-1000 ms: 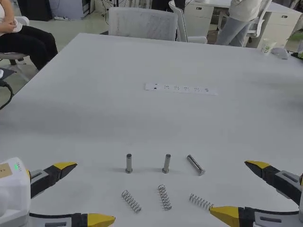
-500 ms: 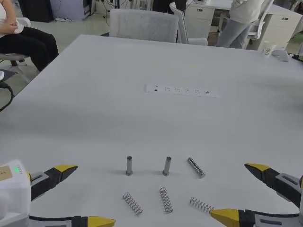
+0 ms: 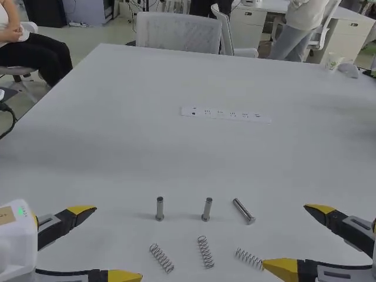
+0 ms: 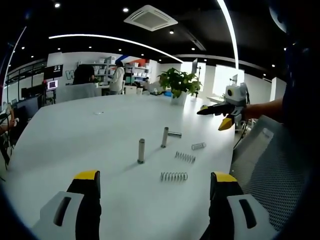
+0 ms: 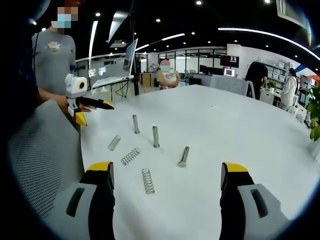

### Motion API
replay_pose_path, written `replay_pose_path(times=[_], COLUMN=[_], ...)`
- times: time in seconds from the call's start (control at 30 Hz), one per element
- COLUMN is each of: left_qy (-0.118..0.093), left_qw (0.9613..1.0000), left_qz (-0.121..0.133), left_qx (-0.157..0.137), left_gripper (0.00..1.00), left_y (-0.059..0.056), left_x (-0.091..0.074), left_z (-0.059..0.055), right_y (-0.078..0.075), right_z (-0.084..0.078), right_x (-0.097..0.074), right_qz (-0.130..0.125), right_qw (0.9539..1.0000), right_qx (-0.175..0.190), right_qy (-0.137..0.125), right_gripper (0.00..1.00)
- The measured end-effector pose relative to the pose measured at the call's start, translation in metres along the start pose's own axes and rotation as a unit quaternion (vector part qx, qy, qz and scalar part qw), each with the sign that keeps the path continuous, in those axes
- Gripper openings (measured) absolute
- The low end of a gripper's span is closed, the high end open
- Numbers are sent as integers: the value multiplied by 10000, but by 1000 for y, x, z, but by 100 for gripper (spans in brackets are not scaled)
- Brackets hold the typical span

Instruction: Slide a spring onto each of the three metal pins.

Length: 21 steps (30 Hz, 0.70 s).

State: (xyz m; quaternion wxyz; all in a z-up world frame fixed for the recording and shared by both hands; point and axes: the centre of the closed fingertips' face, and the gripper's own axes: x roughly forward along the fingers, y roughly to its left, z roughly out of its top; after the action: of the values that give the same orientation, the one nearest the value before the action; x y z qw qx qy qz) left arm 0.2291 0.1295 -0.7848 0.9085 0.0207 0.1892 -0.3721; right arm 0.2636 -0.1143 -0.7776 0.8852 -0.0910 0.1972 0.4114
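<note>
- Three springs lie flat on the table [image 3: 176, 147] in a row at the near edge. None is on a pin yet, so the task has not started.
- The left spring [image 3: 161, 258] has its long axis slanting away to the left. The middle spring [image 3: 205, 251] points almost straight away from the person. The right spring [image 3: 249, 257] runs more crosswise.
- The three pins sit in a second row just beyond the springs, one roughly behind each.
- The left pin [image 3: 160, 208] and middle pin [image 3: 207, 209] stand upright on their wider ends. The right pin [image 3: 243, 211] lies on its side, its long axis slanting toward the right gripper.
- The right gripper [image 3: 284, 236] is at the right of the row with its fingers [image 3: 281, 268] wide apart and nothing in them. Its nearer fingertip is just beside the end of the right spring, apart from it as far as I can tell.
- The left gripper [image 3: 117, 242] is at the left, also spread wide and empty. It points in toward the left spring, which lies near it but clear of both tips.
- Judgement:
  - Each outer spring belongs to the gripper on its own side. The right one looks closest to a pick.
  - The fallen pin is nearer the right gripper. It likely needs holding or standing up before a spring goes on.
  - The springs are small and may roll when nudged.
</note>
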Motion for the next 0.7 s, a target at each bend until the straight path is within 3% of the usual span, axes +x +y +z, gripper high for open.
replay_pose_path(times=[0.43,0.7], left_qy=[-42,-62], left_qw=[10000,10000], left_qz=[15,47], left_qx=[5,2], left_gripper=[87,87], left_y=[-1,-1], left_x=[0,-3], left_z=[2,3], right_y=[-9,-16], right_z=[2,6], right_x=[0,11], right_qz=[-67,-77], right_qw=[9999,9993], right_qx=[90,65], right_qy=[121,350], right_gripper=[81,75])
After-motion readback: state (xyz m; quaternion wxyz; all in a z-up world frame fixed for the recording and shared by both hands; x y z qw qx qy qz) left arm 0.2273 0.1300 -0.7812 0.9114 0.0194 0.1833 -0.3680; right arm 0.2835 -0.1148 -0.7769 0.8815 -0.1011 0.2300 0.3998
